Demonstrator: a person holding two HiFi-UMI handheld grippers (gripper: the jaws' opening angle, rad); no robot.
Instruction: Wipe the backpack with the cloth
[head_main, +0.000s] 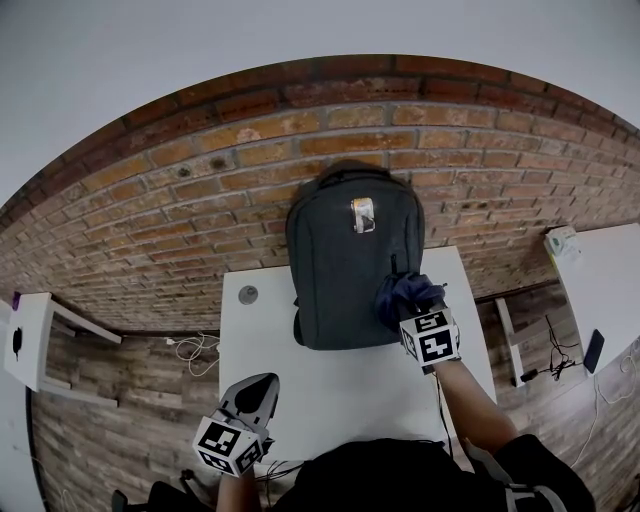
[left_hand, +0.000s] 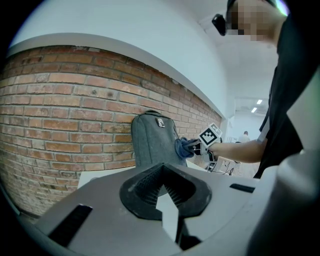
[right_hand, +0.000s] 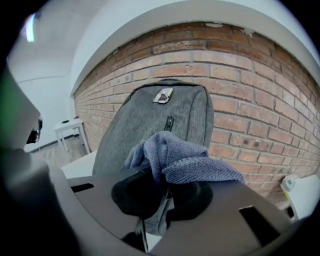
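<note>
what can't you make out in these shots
- backpack rear: faces the brick wall, all views
- badge print: too small, head view
- whether cloth touches backpack: right gripper covers it, head view
- round thing on table: too small, head view

I note backpack (head_main: 352, 255) upright on table (head_main: 330, 390), backed against wall (head_main: 150, 200). Cloth (head_main: 402, 290) in right gripper (head_main: 412, 308) meets its right side, low. Left gripper (head_main: 255, 392) well apart, near-left.

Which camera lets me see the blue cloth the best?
The right gripper view: the cloth fills the middle, pinched in the right gripper with its fuzzy weave showing. The head view shows only a small dark bundle against the backpack; the left gripper view shows it tiny, far off.
</note>
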